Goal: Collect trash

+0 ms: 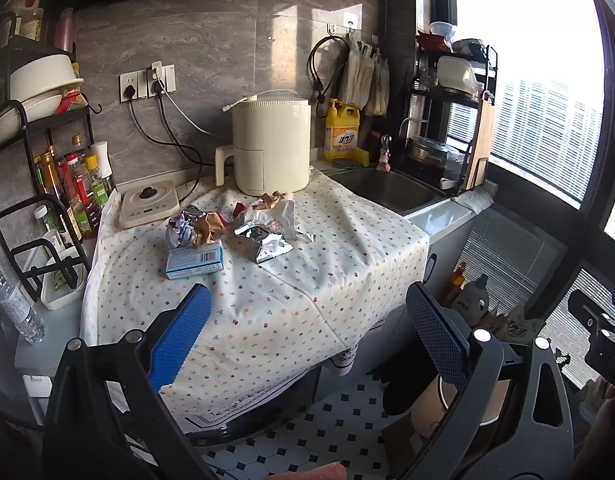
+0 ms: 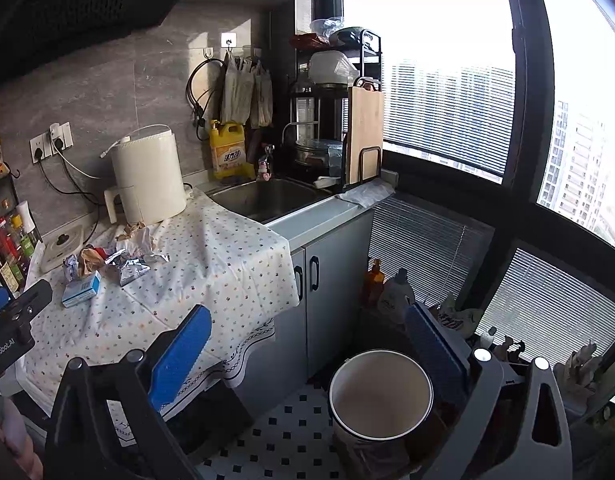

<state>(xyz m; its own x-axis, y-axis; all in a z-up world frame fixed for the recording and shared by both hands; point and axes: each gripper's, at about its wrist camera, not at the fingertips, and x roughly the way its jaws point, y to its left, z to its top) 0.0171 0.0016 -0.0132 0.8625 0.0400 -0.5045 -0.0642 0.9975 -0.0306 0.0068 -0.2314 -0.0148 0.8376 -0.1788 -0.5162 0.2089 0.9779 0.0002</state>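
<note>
Both my left tongs and right tongs stand released and hold nothing, and the trash pile lies on the cloth-covered desk in front of the white appliance, well apart from the bin on the floor. I think the crumpled foil wrapper can slip from the pads because it is light, and the blue box touches the other pieces, so one grasp may drag them. The loose tablecloth may also be pinched and pulled.
</note>
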